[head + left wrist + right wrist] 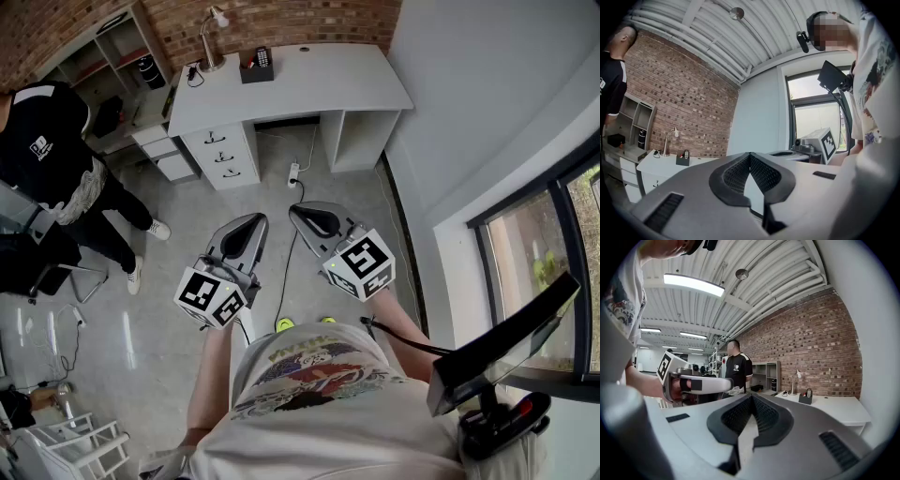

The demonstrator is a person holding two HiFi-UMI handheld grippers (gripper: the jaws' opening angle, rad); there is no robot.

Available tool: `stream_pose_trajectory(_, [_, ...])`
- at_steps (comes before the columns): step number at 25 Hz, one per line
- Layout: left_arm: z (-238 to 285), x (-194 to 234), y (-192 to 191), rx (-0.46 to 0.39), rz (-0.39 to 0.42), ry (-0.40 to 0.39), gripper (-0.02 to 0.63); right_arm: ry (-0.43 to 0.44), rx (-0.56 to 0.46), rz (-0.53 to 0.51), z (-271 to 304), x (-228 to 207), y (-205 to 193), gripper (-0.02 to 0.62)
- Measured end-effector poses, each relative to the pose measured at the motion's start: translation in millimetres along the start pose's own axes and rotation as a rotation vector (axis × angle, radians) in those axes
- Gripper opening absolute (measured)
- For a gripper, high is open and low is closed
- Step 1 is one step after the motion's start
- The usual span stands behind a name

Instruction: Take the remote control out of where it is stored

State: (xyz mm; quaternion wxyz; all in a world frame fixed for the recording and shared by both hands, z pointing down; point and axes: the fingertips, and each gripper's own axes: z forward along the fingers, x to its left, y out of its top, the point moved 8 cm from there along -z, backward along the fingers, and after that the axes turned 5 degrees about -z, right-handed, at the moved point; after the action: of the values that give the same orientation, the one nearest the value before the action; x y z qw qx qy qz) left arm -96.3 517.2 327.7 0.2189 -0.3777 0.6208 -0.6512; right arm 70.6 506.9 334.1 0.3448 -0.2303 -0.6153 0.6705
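Approach is required: the slim black remote control [263,56] is stored in a dark box holder [255,74] at twelve o'clock, far off; left gripper [254,219] and right gripper [298,212], pressed together, should be opened.

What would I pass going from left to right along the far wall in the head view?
shelf unit → desk lamp → black holder with the remote control standing in it → bare right end of the white desk
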Motion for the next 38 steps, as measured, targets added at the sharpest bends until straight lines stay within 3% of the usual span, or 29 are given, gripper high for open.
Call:
stream_pose_trajectory(20, [-8.3, 6.9, -1.8, -0.006, -0.014, -0.013, 0.003, 0.010, -0.002, -0.002, 8.5, 13.0, 1.4, 0.008])
stream_pose_trajectory(38, [-38.9, 30.5, 2.0, -0.007, -0.013, -0.051, 0.002, -0.001, 0.038, -0.003, 33.3, 49.7, 0.7, 0.008])
